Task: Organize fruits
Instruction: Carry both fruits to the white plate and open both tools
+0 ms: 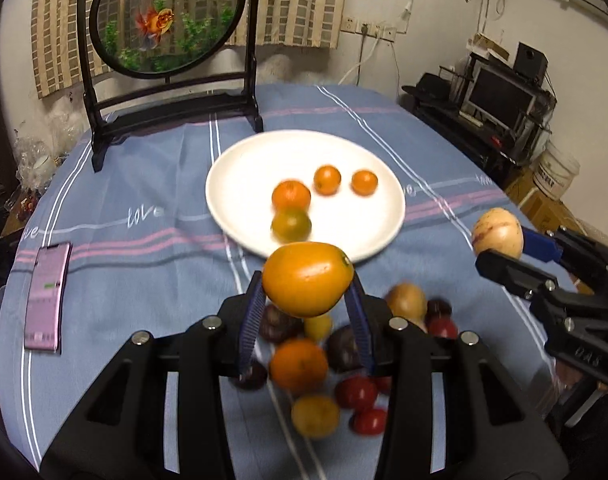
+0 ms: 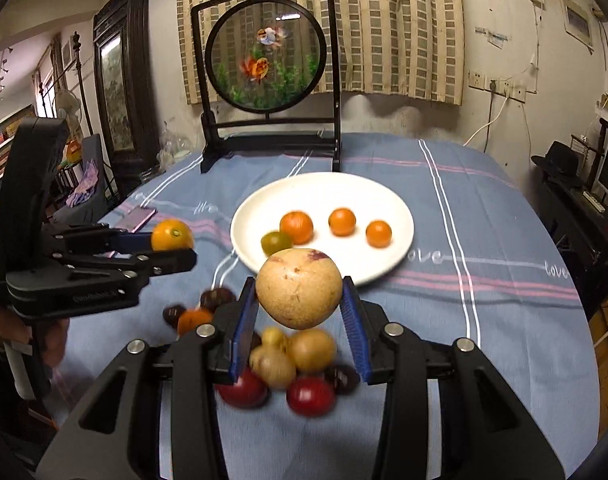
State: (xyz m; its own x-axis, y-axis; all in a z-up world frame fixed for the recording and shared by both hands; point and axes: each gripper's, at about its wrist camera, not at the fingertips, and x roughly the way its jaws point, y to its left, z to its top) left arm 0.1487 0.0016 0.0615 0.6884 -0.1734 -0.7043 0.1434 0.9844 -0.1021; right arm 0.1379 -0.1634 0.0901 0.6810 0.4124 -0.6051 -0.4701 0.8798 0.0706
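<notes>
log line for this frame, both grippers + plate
left gripper: shut on orange fruit | right gripper: shut on tan fruit | plate: four fruits

loose fruit pile (image 1: pixel 324 364): pretty smeared with blur, and partly hidden behind the left claw (image 1: pixel 308 280) and the orange fruit (image 1: pixel 307 278) it held
plate fruits (image 1: pixel 291 210): soft edged, couldn't tell what kind they were
right claw (image 1: pixel 500 256): in the left view its body got cut off at the right edge
phone (image 2: pixel 138 218): in the right view mostly tucked behind the other claw
hand (image 2: pixel 44 336): just a blurry sliver at the left edge
</notes>
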